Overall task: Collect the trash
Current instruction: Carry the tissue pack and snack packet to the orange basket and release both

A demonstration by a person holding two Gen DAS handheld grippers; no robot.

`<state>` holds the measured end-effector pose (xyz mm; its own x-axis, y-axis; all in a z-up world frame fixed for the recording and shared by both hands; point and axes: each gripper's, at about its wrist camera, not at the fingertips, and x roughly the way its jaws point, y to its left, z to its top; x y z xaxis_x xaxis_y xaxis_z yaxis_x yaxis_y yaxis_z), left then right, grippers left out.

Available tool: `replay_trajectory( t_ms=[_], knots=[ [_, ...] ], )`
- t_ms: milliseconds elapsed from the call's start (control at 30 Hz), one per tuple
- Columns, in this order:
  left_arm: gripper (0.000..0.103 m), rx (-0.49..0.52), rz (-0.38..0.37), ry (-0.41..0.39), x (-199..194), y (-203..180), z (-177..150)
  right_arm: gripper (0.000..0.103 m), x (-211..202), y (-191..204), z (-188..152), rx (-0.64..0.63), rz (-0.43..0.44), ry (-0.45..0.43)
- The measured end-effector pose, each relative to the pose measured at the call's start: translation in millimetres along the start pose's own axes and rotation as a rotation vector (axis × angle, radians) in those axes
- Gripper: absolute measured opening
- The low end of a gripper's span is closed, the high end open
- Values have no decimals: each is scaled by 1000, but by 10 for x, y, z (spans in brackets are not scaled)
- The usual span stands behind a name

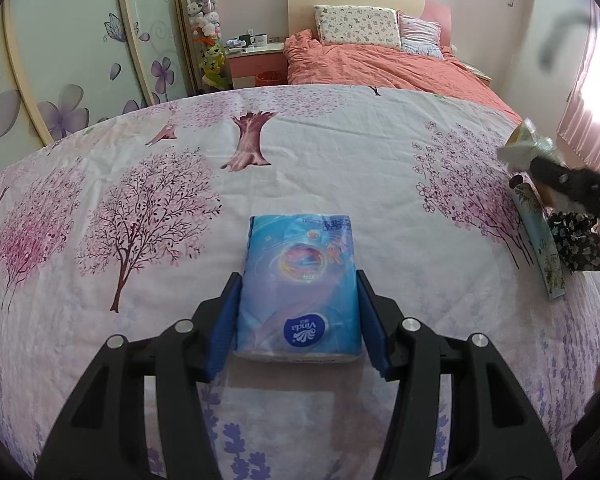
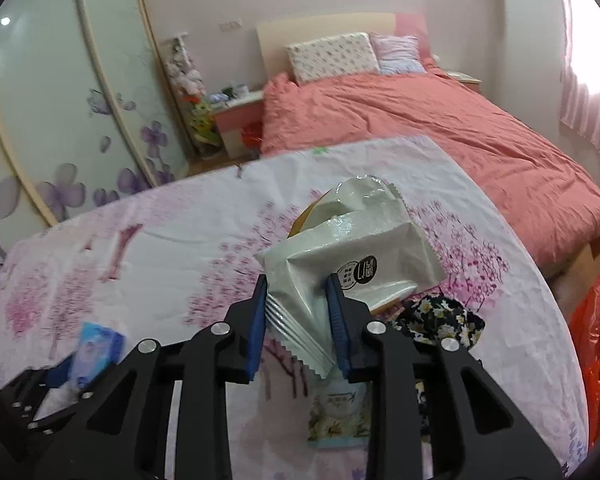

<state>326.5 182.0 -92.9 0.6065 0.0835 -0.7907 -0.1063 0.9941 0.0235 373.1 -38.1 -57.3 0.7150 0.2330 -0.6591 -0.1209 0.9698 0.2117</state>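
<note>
1. On the near middle of the tree-printed pink and white cloth [image 1: 340, 152] we see a blue plastic pack of tissues [image 1: 300, 280] lying flat, and the left gripper [image 1: 298, 320] sits astride it.
2. We read its blue pads [image 1: 224, 332] as pressing the two long sides of the pack, so the left claw stands at middling width, clamped on the tissues, which rest on the cloth.
3. Far to the right in the left wrist view, the right gripper [image 2: 298, 320] shows only as a dark blur with something pale at its tip.
4. From the right wrist view we see that pale thing clearly: a crumpled white foil snack wrapper [image 2: 352, 248] with a zigzag edge, raised above the cloth.
5. We see the right claw set narrow, both blue pads on the wrapper's pinched, pleated end, so it holds the trash.
6. Below the wrapper, near the right edge of the cloth, lie a flat flower-printed pale packet [image 2: 340, 416] and, just beside it to the right, a dark floral fabric piece [image 2: 440, 320].
7. At the far right, beyond the cloth's edge, we see an orange-red plastic bag [image 2: 596, 320].
8. Behind everything stands a bed with a salmon-pink quilt [image 2: 420, 128].
</note>
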Motion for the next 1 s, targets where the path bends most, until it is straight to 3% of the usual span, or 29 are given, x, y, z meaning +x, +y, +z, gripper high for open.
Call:
replay_trajectory(
  t_ms=[200, 533, 1000],
  knots=[
    [54, -4, -3, -2, 9, -4, -2, 29, -314, 15, 147, -2, 106, -71],
    [50, -7, -63, -31, -39, -4, 26, 29, -571, -29, 138, -70, 49, -121],
    [50, 73, -68, -135, -708, -413, 157, 29, -975, -293, 40, -58, 37, -156]
  ],
)
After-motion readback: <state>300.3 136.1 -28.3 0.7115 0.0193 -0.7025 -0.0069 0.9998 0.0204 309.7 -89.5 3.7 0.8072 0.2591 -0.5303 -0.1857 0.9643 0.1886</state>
